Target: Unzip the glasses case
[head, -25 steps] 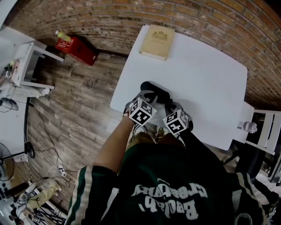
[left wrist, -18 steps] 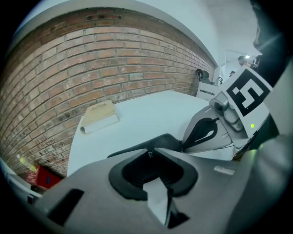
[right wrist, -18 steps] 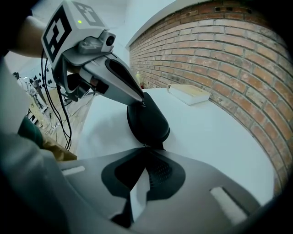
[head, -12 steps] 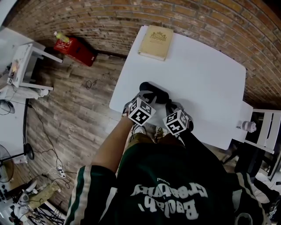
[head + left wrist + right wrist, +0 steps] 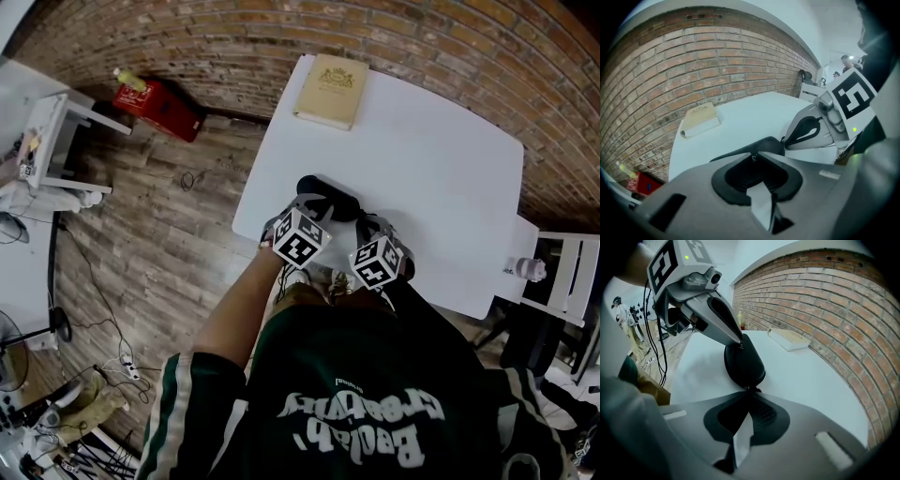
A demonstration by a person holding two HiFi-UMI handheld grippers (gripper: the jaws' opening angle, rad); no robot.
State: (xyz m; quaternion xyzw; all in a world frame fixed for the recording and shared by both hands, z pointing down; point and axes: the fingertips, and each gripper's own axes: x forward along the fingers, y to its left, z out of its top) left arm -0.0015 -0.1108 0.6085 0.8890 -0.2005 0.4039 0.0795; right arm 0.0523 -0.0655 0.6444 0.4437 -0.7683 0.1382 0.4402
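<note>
Near the white table's (image 5: 441,159) near-left corner, the left gripper's (image 5: 757,153) narrow jaws clamp one end of the black oval glasses case (image 5: 330,195), lying along the near edge; the right gripper's (image 5: 747,391) closed jaws pinch its other end's zip pull (image 5: 748,388).

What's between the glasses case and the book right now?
Nothing: only bare white table lies between the glasses case and the book, which sit apart. The head view and left gripper view both show it.
</note>
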